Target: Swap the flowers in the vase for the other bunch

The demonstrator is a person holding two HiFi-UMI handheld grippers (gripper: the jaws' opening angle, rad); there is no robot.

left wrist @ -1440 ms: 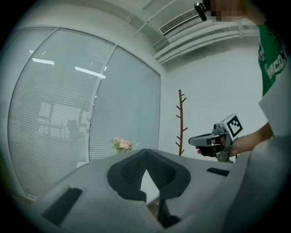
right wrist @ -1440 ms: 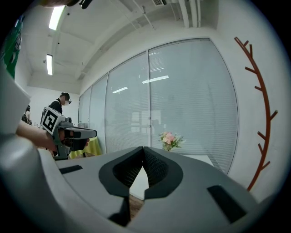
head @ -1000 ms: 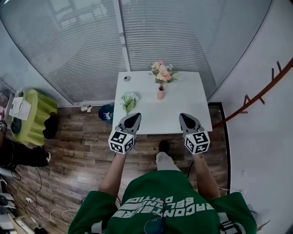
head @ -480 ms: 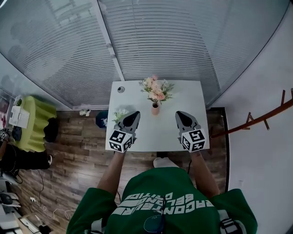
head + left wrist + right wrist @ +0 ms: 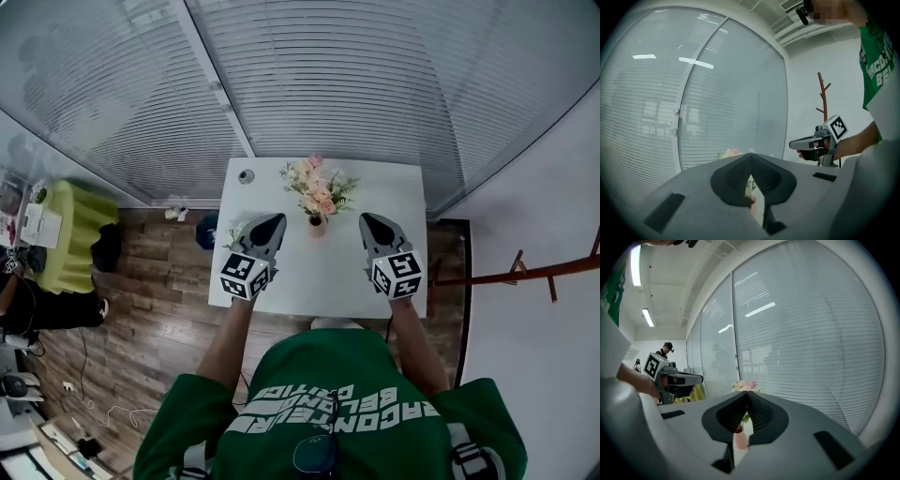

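Both grippers hover over the white tabletop [image 5: 319,281], one on each side of the vase [image 5: 317,226]. The left gripper [image 5: 274,221] has its tip at 9 o'clock of the vase, and the right gripper [image 5: 367,219] has its tip at 3 o'clock. Neither touches the vase.

In the left gripper view, the left gripper [image 5: 750,157] has its jaws closed tip to tip with nothing gripped. The vase [image 5: 753,201] and its stems show only through the slit behind the tips. The right gripper [image 5: 799,143] hangs at 2 o'clock, in front of a coat rack [image 5: 823,98].

In the right gripper view, the right gripper [image 5: 747,393] is likewise fully closed and empty. The vase [image 5: 739,439] sits beyond its slit, and the flowers [image 5: 744,386] peek over the tips. The left gripper [image 5: 696,378] shows at 9 o'clock.

From the head view, the vase stands just toward 12 o'clock of the tabletop's middle. It holds the pink flowers [image 5: 317,190].

The other bunch [image 5: 232,232] lies at the tabletop's 9 o'clock edge, partly hidden by the left gripper. A small round object [image 5: 247,175] sits in the 11 o'clock corner.

Off the tabletop at 9 o'clock, a green seat [image 5: 66,234] stands on the wood floor [image 5: 159,309]. A wall of blinds [image 5: 328,84] fills the view at 12 o'clock.
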